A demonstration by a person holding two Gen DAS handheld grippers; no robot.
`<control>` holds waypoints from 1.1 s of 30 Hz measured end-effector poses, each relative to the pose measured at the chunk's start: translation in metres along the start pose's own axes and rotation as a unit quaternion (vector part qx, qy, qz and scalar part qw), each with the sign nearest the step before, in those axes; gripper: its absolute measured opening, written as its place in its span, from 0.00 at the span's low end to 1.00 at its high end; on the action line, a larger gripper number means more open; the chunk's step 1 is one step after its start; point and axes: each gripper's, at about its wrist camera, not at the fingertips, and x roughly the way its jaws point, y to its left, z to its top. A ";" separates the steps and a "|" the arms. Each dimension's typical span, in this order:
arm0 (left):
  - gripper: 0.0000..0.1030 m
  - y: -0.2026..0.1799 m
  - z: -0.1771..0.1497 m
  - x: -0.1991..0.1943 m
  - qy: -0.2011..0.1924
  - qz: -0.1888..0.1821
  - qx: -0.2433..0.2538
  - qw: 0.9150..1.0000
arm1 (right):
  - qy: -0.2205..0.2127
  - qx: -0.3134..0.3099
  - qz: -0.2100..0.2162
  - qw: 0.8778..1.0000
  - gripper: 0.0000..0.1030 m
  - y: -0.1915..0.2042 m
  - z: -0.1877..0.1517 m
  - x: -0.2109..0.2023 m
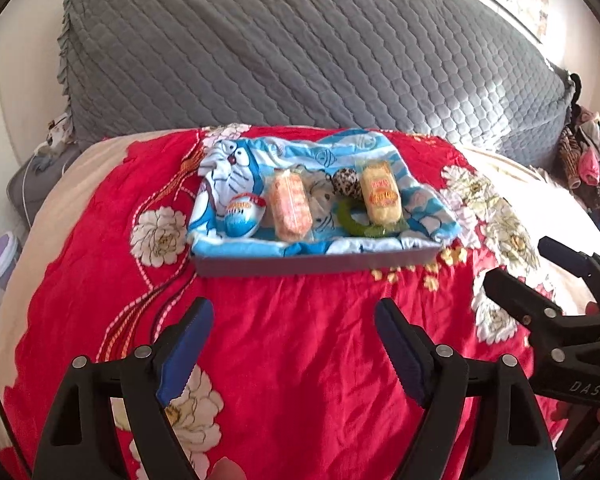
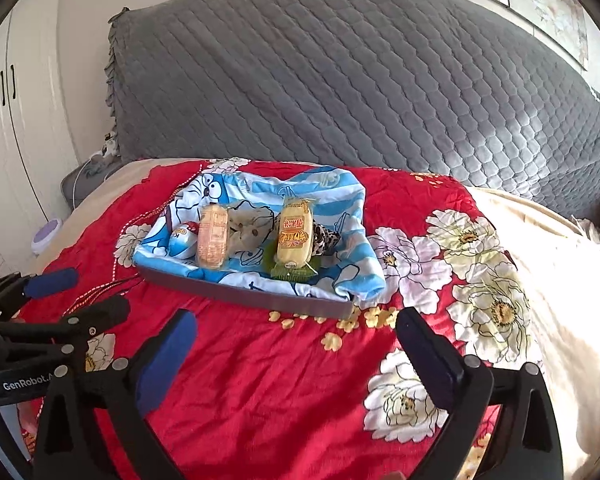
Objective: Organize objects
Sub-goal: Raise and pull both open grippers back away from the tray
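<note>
On the bed, over a red flowered blanket (image 1: 284,344), sat a shallow grey tray (image 1: 316,265) lined with a blue cartoon cloth (image 1: 236,168), and every item to be organized lay inside it. Read from left to right in the left wrist view: a blue and white egg-shaped pack (image 1: 245,216) at the left end, an orange wrapped snack (image 1: 291,204) just beside it, a green ring (image 1: 354,218) lower in the middle with a leopard-print ball (image 1: 347,185) behind it, and a yellow wrapped snack (image 1: 380,193) lying partly on the ring.

The left claw (image 1: 294,350) stood apart with nothing between its blue pads, hovering above bare blanket, well short of the tray. The right claw (image 2: 296,354) was also spread wide and empty, and sat nearer the tray's right end.

Since all the pieces looked already gathered, the step in hand seemed to be either a tidy-up inside the tray or a pull-back. If an item was to be shifted, the left claw suited the egg-shaped pack or the orange snack, coming in low over the front rim. The right claw would do best lifting the yellow snack first, pinching across its narrow width, because it covered the ring. The loose cloth could snag a pad, so each claw should close above the lining, not into it.
</note>
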 end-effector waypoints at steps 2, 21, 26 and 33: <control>0.81 0.002 -0.005 -0.002 0.002 -0.003 -0.003 1.000 | 0.001 -0.002 -0.001 1.000 0.98 0.001 -0.006 -0.004; 0.82 0.021 -0.067 0.004 0.022 0.002 -0.011 1.000 | 0.007 0.031 -0.025 0.999 0.99 -0.003 -0.072 0.002; 0.82 0.027 -0.074 0.009 0.023 0.001 -0.014 1.000 | 0.012 0.043 -0.014 0.999 0.99 -0.003 -0.080 0.005; 0.82 0.030 -0.077 0.015 0.021 0.001 -0.007 1.000 | 0.009 0.031 -0.016 0.999 0.99 0.007 -0.092 0.013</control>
